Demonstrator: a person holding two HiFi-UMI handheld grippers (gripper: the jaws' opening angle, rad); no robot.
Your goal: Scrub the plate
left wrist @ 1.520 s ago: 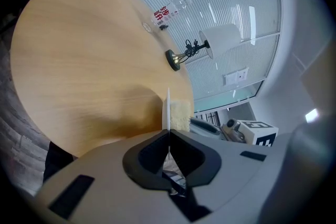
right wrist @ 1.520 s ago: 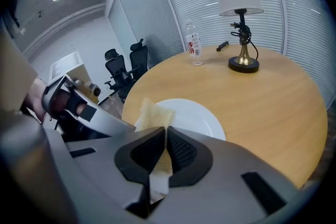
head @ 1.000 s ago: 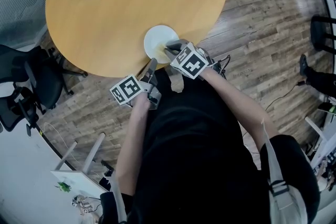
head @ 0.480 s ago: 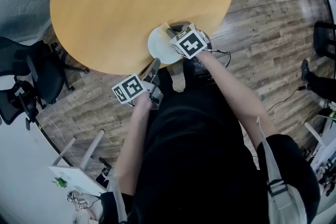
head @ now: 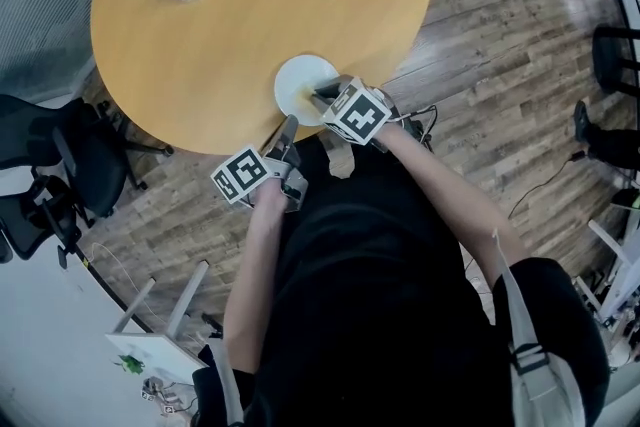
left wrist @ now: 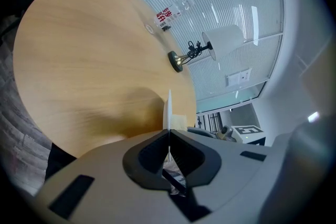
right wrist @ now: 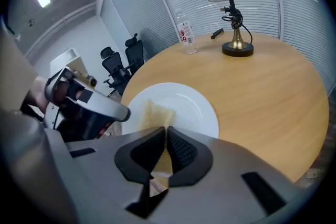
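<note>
The left hand-held gripper point(left wrist: 169, 132) pinches the rim of the white plate point(right wrist: 195, 107). The right hand-held gripper point(right wrist: 166, 134) clamps a yellow sponge point(right wrist: 155, 113) against the plate just ahead.

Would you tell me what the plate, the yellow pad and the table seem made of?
Plate: glossy white, probably glazed ceramic; a highlight shows on it. Pad: matte yellow, thin and soft, likely cloth or sponge. Table: smooth light wood grain, perhaps laminate.

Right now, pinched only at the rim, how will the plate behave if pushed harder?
Probably stiff: the plate looks flat and rigid under the cloth. Likely slippery: it is glossy, and the left gripper clamps only its thin rim. It could pivot there, near the table edge.
</note>
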